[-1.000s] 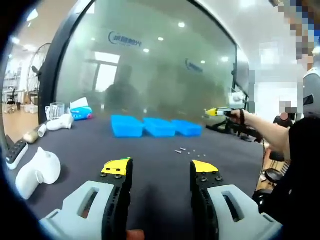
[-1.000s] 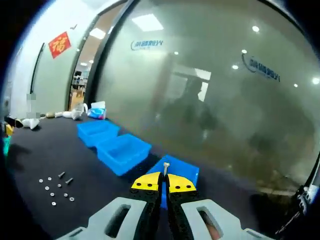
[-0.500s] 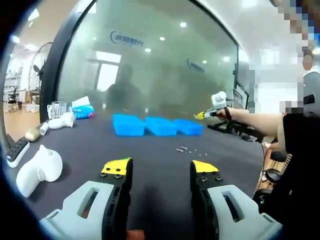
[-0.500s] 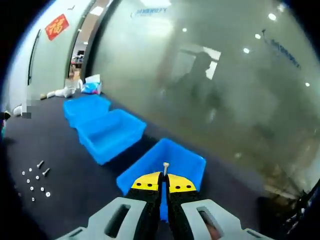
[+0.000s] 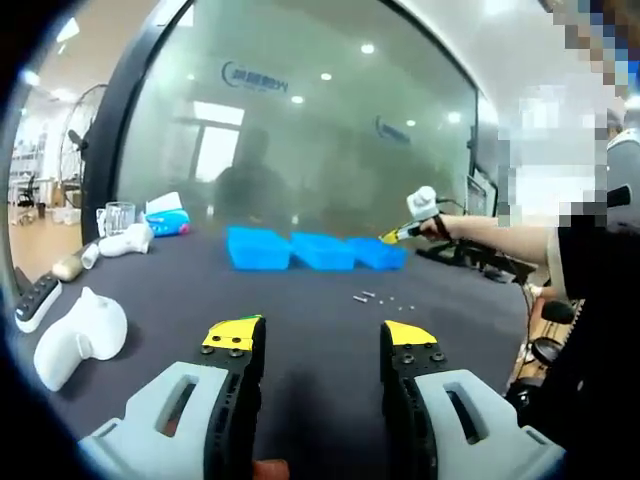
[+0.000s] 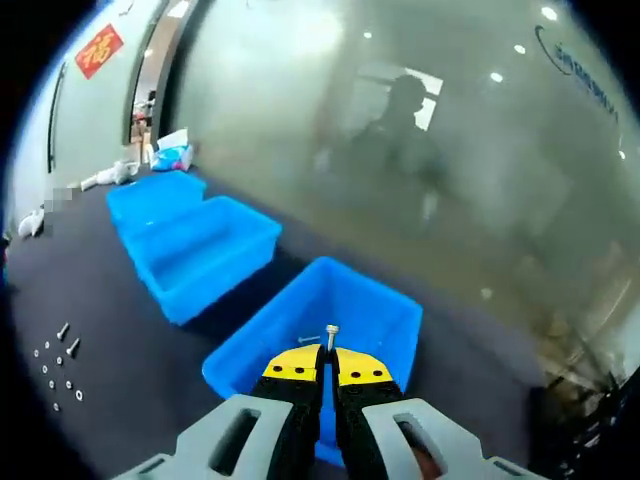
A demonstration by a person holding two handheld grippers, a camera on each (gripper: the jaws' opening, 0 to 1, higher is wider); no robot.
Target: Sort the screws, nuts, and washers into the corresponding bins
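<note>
Screw (image 6: 331,330) was pinched in the right gripper (image 6: 328,366) above the nearest blue bin (image 6: 372,312); left gripper (image 5: 322,340) hung open over the table (image 5: 300,310).

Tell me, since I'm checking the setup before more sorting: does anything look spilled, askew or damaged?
Nothing stands out. The three blue bins sit upright in a row, loose hardware lies grouped on the table, and the right gripper holds a screw over the nearest bin.
</note>
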